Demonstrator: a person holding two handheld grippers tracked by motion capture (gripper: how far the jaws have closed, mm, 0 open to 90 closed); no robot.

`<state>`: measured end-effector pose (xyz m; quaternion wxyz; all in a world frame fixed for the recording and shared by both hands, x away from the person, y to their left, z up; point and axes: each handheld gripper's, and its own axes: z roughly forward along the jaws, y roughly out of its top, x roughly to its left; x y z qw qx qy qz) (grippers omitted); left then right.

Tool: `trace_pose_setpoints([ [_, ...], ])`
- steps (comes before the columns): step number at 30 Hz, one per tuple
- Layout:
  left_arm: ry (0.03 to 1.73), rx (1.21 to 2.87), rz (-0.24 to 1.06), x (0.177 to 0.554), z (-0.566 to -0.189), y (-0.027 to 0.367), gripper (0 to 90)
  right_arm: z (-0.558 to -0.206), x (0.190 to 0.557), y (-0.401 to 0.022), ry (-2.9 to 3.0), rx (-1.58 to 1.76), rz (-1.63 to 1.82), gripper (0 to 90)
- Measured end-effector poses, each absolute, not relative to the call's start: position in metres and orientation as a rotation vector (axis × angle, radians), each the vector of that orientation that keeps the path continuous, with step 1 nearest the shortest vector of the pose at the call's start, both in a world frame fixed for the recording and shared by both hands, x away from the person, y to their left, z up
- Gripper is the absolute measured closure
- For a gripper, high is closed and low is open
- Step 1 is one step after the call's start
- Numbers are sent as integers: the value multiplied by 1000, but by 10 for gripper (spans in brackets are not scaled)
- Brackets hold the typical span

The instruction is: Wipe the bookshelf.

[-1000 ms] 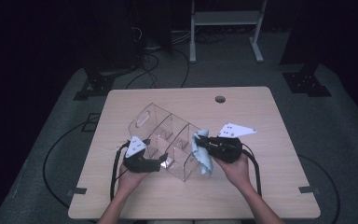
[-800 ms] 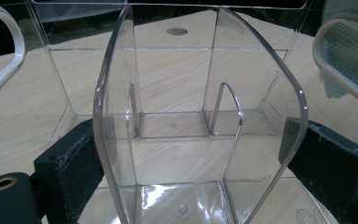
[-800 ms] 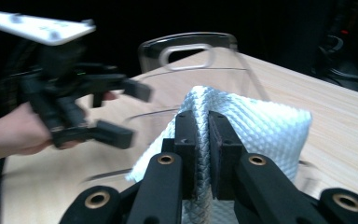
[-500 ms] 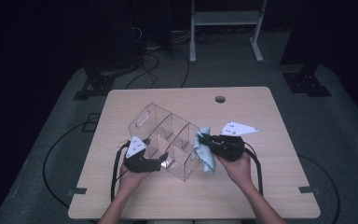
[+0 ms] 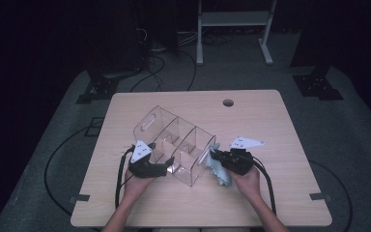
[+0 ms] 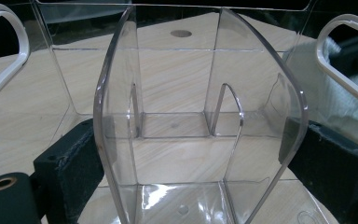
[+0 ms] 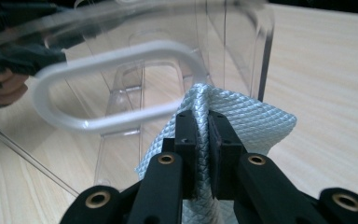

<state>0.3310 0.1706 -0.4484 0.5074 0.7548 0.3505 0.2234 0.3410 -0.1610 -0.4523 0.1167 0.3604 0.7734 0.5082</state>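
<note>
Lying tipped on the table point(image 5: 280, 116) a little toward the near edge from its middle: a clear organiser point(image 5: 176, 142), divided inside by transparent walls, an oval handle cut-out in each end wall. Gripping one of its curved clear dividers between black jaws set wide apart: the left gripper point(image 5: 166, 166), at the organiser's near-left side, hand behind it over the near edge. Seen from the left gripper view, jaws flanking that curved wall on both sides, pressed against it, wood grain showing through the plastic. Pinching a pale blue woven cloth point(image 7: 242, 116) between jaws nearly closed together: the right gripper point(image 5: 216, 157), at the organiser's near-right end. Bunched upward between the pads, the cloth touches the end wall just beside its white-edged handle cut-out point(image 7: 116, 84). Hanging below the jaws toward the near edge: the rest of the cloth. Sitting near the far edge: a round cable hole point(image 5: 228, 102), well apart from everything else.
</note>
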Motion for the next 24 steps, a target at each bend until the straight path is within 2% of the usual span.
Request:
trace_pose_setpoints([
  [5, 848, 1818, 542, 332, -449, 170, 71, -462, 338, -155, 2306, 1065, 1509, 829],
  [17, 862, 1806, 546, 333, -449, 170, 70, -461, 304, -130, 2383, 932, 1626, 825],
  [24, 857, 1804, 537, 333, -450, 170, 65, -460, 311, -136, 2354, 952, 1596, 827],
])
